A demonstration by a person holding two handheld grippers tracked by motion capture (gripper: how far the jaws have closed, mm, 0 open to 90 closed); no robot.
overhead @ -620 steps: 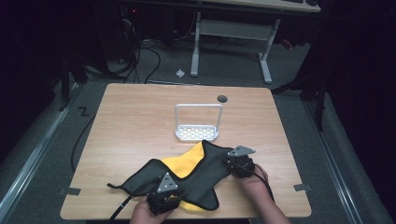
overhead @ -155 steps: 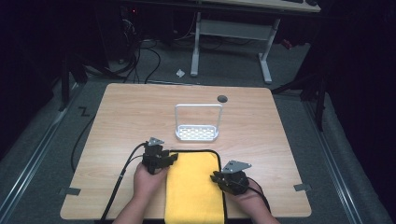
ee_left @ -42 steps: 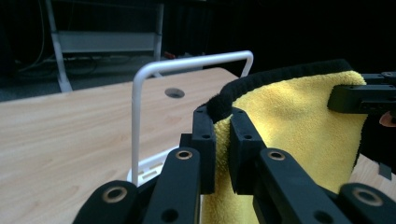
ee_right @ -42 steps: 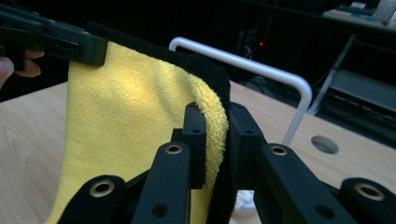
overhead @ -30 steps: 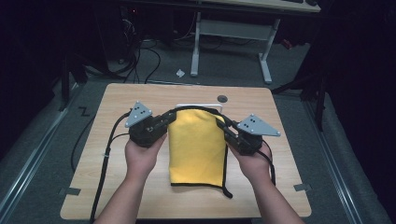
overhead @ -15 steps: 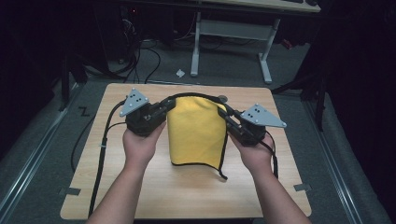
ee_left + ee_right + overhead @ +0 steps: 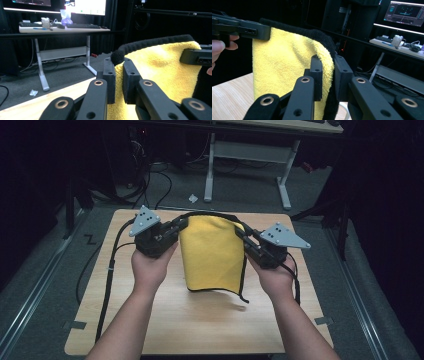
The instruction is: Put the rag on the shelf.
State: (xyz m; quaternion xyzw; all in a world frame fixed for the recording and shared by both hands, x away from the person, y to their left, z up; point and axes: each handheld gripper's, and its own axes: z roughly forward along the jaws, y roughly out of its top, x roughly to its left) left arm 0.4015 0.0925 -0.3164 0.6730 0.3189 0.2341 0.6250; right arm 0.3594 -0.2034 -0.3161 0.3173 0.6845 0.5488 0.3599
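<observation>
Folding looks finished: yellow towel hangs doubled above the counter, lifted clear. Left gripper at 10 o'clock and right gripper at 2 o'clock have their fingers clenched on its black-edged top corners. Setting it down remains.

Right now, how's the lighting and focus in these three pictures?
High view: the table and yellow cloth are lit and fairly sharp, the room around them nearly black. Left gripper view: cloth sharp, bright monitor glare top. Right gripper view: dark backdrop, near jaws soft, lit screen top right.
</observation>
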